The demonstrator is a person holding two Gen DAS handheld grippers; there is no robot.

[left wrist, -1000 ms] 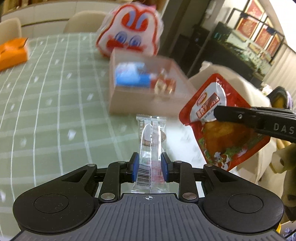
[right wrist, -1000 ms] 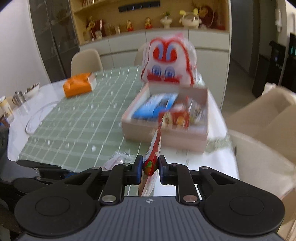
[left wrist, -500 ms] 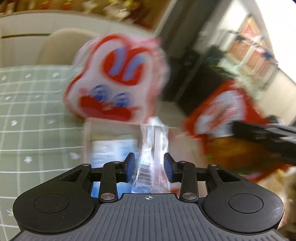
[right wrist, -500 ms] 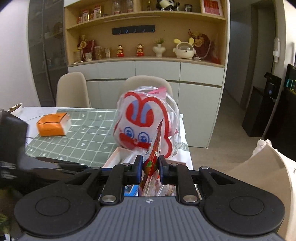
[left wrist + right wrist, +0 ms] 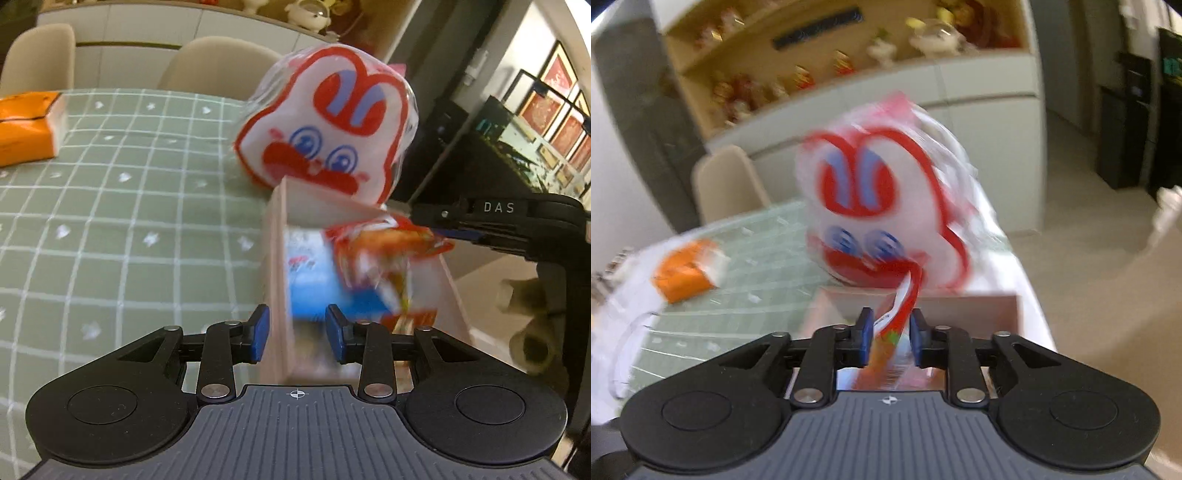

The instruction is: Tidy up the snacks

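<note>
A shallow cardboard box [image 5: 275,258] stands on the green checked tablecloth, in front of a big rabbit-face snack bag [image 5: 332,129]. My left gripper [image 5: 297,332] hovers open over the box's near left corner with nothing between its pads. A blue packet [image 5: 314,284] lies inside the box. My right gripper [image 5: 439,225] reaches in from the right above a blurred red snack packet [image 5: 384,247]. In the right wrist view, the right gripper [image 5: 892,334] has its jaws opening. The red packet [image 5: 897,314] hangs edge-on between them, loose, over the box [image 5: 960,306].
An orange tissue pack [image 5: 26,129] lies at the table's far left. Beige chairs [image 5: 221,62] stand behind the table. The table edge [image 5: 1030,280] runs close along the box's right side, with open floor beyond. A person's hand [image 5: 528,332] holds the right gripper.
Both grippers have moved forward over the box. The left has let go of the clear packet, which is gone from its jaws. The right's pads have parted around the red packet.
</note>
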